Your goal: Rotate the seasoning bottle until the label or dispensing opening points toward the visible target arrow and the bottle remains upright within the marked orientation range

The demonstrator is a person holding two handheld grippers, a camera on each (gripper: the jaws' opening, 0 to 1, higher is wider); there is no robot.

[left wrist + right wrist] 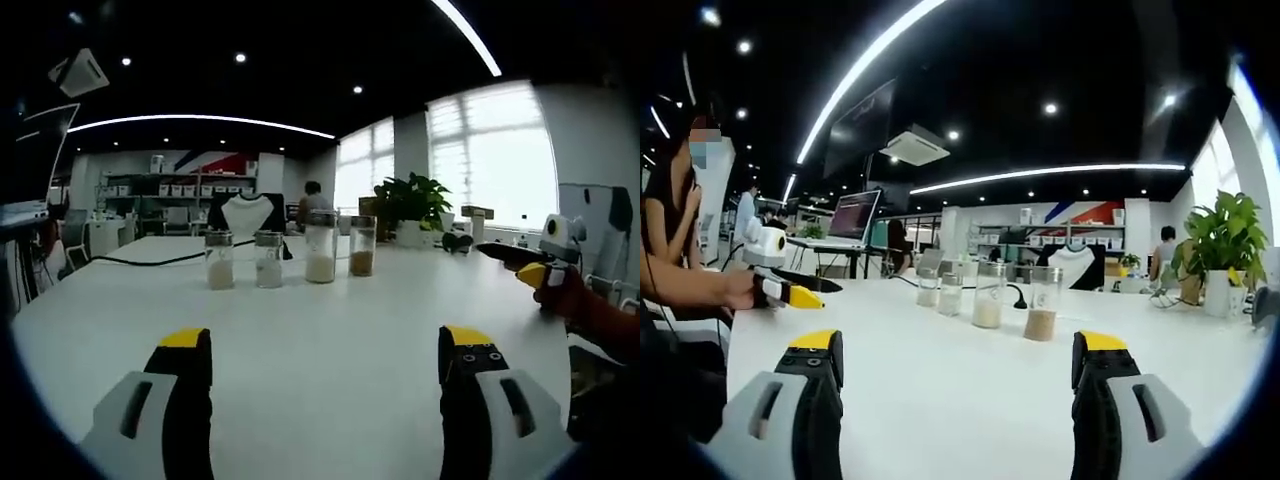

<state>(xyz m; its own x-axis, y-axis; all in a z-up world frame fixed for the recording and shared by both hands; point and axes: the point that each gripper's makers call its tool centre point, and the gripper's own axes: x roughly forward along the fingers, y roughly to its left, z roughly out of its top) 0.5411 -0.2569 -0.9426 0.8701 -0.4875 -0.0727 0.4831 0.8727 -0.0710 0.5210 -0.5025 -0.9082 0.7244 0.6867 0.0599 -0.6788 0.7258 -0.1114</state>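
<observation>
Standing in a row on the white table (300,350), four bottles (320,253) are upright, well beyond both claws. The left claw (325,345) and right claw (958,350) hover over bare table, jaws spread, pinching nothing. Right of the bottles is a potted plant (412,203) before bright windows (490,155). Behind the bottles are shelves (170,190). Light strips (1060,172) cross the dark ceiling.

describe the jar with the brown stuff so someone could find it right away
On the white table stands a row of four clear seasoning jars. In the left gripper view, take the jar at the right end, nearest the potted plant. It alone holds brown powder; the other three hold pale contents.
</observation>
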